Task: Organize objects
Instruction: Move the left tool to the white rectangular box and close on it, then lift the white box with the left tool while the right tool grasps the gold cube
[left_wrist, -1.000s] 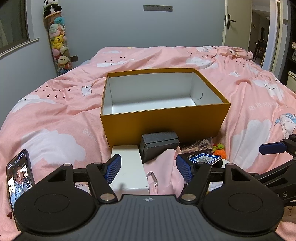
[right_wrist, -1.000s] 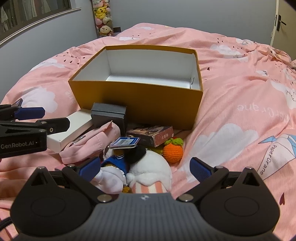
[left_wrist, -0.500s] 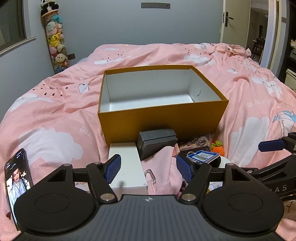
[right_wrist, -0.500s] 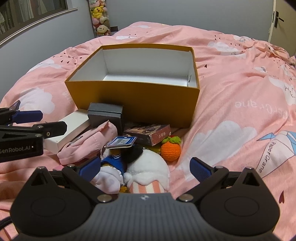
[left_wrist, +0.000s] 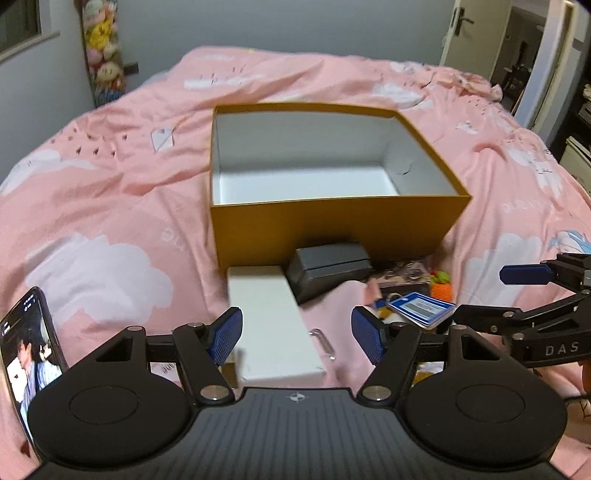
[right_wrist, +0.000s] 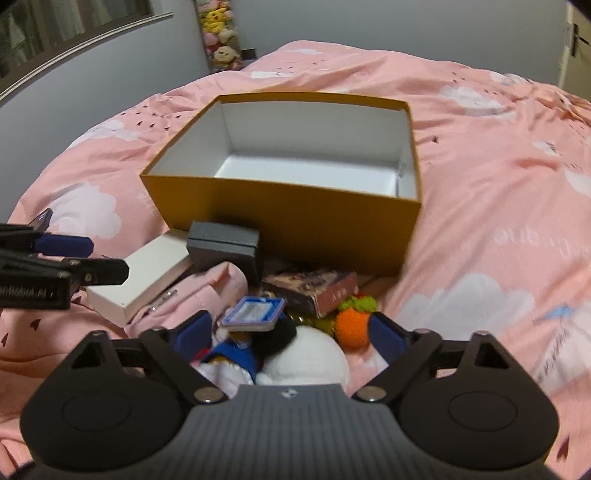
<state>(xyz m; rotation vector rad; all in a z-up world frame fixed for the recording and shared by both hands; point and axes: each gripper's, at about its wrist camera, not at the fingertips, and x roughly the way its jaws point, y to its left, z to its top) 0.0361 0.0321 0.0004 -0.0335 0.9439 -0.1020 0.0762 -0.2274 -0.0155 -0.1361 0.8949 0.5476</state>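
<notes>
A: Closing now, the right gripper (right_wrist: 284, 330) has the plush toy (right_wrist: 306, 360) between its pads (right_wrist: 384, 334), but the pads do not yet press on it. Why that item, one would ask?

B: Probably because it lies on top of the pile and nearest the hand. A blue card (right_wrist: 253, 314) rests on it, so a pinch low on the white body looks safer than one near the card.

A: And the left gripper (left_wrist: 297, 334)?

B: Jaws apart, nothing clamped. It hovers over the white box (left_wrist: 273, 325), which lies flat on the pink bedspread (left_wrist: 110, 206), one end near the orange box (left_wrist: 332, 229). The pads straddle the narrow width, which suits a side grip on a stiff carton.

A: Where does everything go?

B: Judged from the task, into the orange box, open-topped and with nothing visible in it, standing just behind the pile. The grey box (right_wrist: 223, 251), the printed pack (right_wrist: 317, 290), the knitted orange (right_wrist: 351, 328) and a pink pouch (right_wrist: 199, 291) all wait in front of its near wall.

A: Anything outside the pile?

B: A phone (left_wrist: 31, 354) lies at the left edge, screen lit, well apart from the rest.

A: Risk?

B: The card may slide off once the toy lifts.
</notes>
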